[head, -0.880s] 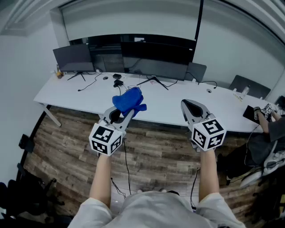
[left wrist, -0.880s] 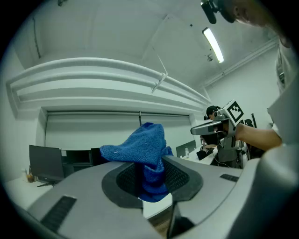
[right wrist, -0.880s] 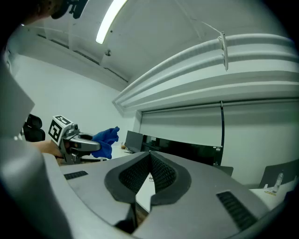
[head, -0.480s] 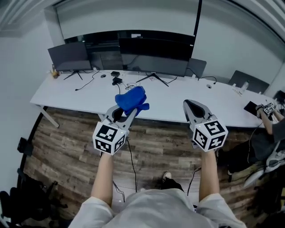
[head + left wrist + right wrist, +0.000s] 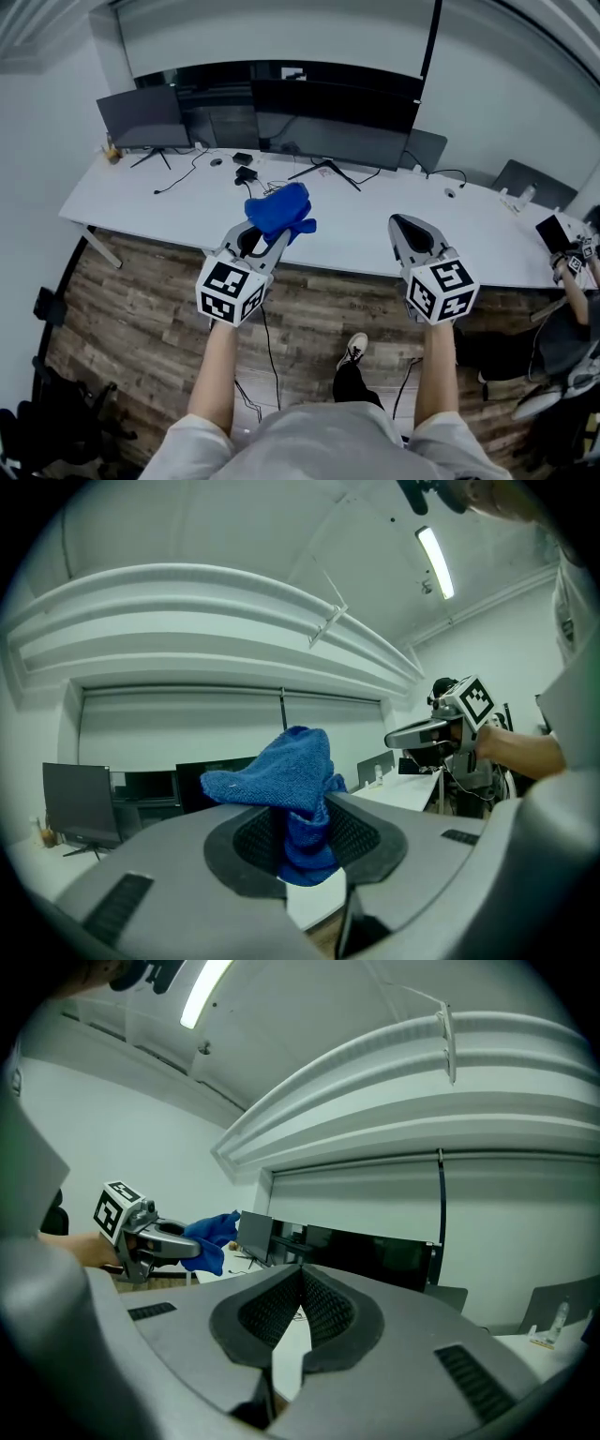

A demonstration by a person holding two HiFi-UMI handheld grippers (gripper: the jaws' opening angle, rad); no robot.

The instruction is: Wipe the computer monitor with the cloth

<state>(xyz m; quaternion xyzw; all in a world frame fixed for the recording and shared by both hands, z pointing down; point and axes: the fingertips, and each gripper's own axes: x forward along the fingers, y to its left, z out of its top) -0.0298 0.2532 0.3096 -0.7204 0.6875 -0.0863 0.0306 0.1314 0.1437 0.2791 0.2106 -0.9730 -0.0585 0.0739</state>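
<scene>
Short of the tabletop [image 5: 169, 202], the left hand-held gripper [image 5: 269, 236] was clamped on the blue cloth [image 5: 278, 211], while the right hand-held gripper [image 5: 410, 228] was closed and empty. This looked like the approach; next, the cloth needed carrying forward to the monitor [image 5: 333, 117] at the tabletop's far edge.

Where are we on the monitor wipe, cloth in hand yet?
Done: the blue terry cloth is clamped in the left gripper. In hand: both grippers hover short of the long white desk; the right gripper is shut, empty. Left: reaching the wide black monitor and wiping it.
</scene>
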